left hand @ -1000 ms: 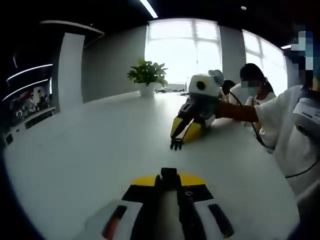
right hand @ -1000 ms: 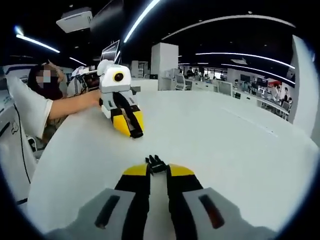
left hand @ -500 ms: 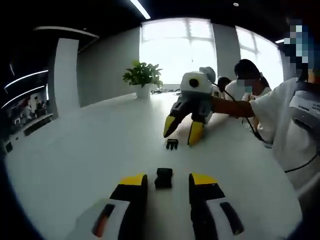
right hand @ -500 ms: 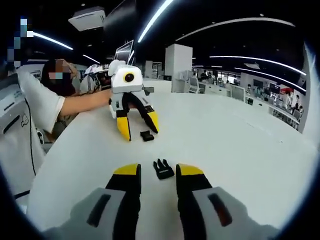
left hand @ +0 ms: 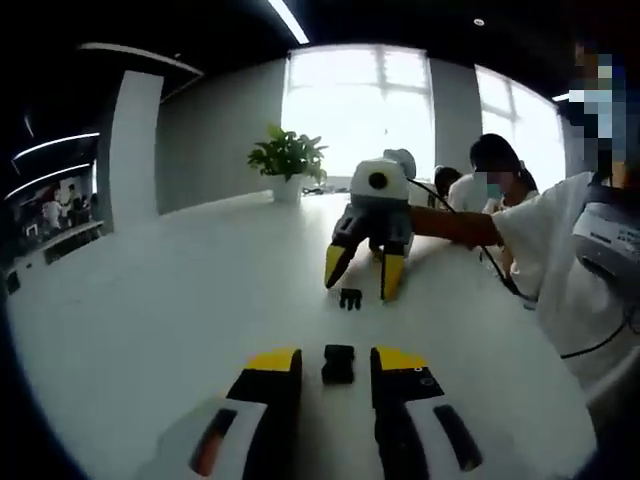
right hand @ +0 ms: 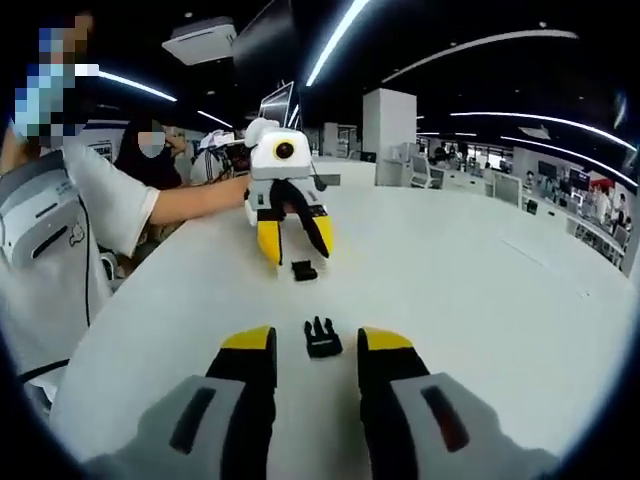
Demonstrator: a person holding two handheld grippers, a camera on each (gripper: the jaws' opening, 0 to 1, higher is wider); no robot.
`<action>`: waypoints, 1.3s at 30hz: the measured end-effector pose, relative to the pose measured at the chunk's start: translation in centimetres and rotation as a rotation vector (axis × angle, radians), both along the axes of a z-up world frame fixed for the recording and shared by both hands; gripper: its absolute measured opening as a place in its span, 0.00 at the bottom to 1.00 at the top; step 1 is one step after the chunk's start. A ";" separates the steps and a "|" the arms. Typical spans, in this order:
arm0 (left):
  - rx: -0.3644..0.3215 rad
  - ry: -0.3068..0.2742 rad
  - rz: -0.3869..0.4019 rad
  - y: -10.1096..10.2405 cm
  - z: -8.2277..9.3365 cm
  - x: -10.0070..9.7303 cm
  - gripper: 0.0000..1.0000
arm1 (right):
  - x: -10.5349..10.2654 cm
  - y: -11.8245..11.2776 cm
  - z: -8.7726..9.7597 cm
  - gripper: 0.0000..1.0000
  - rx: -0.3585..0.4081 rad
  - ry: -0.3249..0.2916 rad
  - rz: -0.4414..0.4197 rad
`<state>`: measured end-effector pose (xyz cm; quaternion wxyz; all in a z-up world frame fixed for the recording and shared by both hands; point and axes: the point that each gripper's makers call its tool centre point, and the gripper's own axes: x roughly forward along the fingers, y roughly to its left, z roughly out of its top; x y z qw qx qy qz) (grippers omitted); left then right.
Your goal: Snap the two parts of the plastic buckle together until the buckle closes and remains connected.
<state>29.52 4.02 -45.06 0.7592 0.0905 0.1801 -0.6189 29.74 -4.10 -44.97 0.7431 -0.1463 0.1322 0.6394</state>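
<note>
We see right gripper (right hand: 314, 345) jaws apart, pronged buckle half (right hand: 321, 338) between them on surface (right hand: 480, 300); socket half (right hand: 304, 270) far, between left gripper (right hand: 295, 250) jaws.

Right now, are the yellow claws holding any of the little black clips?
No, nothing is held. Both grippers are open, left gripper around the socket piece and right gripper around the pronged piece, both lying loose on the table.
</note>
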 end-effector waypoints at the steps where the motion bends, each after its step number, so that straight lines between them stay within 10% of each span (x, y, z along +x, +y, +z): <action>1: 0.004 -0.003 -0.001 0.0 0.0 0.0 0.27 | -0.1 0.0 0.0 0.31 -0.001 0.001 0.004; 39: 0.031 -0.010 -0.010 0.3 -0.9 0.1 0.17 | 0.0 0.0 -0.4 0.14 -0.009 -0.007 0.079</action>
